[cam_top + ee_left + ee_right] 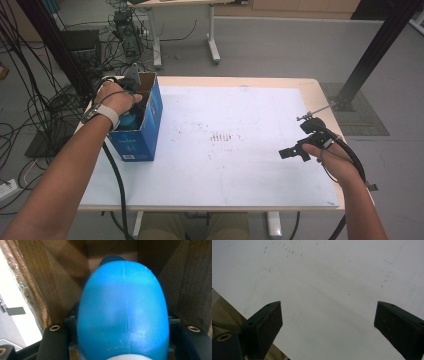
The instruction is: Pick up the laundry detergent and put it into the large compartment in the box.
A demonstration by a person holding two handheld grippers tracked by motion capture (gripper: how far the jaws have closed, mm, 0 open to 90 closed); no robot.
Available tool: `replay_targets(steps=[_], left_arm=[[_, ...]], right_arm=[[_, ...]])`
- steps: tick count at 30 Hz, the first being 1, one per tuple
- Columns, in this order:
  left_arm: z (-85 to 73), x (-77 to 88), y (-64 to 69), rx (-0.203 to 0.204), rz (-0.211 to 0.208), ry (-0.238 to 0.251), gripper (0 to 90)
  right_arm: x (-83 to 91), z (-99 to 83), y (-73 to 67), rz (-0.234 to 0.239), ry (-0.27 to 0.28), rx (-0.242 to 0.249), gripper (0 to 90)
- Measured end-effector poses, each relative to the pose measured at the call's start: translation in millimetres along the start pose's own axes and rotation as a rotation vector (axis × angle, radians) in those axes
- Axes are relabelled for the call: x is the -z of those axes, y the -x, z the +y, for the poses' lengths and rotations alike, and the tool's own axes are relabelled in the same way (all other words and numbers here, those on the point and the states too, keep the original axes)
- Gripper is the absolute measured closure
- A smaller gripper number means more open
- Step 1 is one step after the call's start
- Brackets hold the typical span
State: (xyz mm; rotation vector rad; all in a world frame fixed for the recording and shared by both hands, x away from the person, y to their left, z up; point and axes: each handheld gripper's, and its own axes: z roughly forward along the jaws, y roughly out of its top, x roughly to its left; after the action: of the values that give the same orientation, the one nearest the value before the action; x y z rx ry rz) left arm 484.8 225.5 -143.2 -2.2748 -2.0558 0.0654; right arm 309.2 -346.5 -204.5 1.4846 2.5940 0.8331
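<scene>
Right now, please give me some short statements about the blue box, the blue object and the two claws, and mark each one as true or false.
1. The left claw is inside the open blue box. True.
2. The left claw is empty. False: its jaws are closed on a smooth blue rounded object, seen in the left gripper view.
3. The right claw has its jaws apart with nothing between them. True.
4. The blue box stands at the right edge of the table. False: it stands near the left edge.
5. The right claw is inside the box too. False: it is held over the bare white mat on the right side, far from the box.
</scene>
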Motion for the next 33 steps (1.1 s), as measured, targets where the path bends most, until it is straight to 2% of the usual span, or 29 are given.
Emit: replay_targets(steps=[4,8,22,33], left_arm=[[0.1,0.0,-1.7,-0.003,-0.010,0.000,36.2],[-0.8,-0.8,-2.7,-0.004,-0.019,0.005,29.8],[-4.4,2.3,-4.2,0.001,-0.027,0.020,28.7],[-11.6,15.7,-3.2,-0.011,-0.023,0.042,28.2]], right_arm=[[-0.6,-0.2,0.1,0.001,0.000,-0.001,7.8],[-1.4,0.5,0.1,0.001,-0.003,0.000,7.8],[-2.9,3.7,-1.9,0.001,-0.010,0.006,7.8],[-4.1,5.0,-4.0,0.004,-0.010,0.013,7.8]])
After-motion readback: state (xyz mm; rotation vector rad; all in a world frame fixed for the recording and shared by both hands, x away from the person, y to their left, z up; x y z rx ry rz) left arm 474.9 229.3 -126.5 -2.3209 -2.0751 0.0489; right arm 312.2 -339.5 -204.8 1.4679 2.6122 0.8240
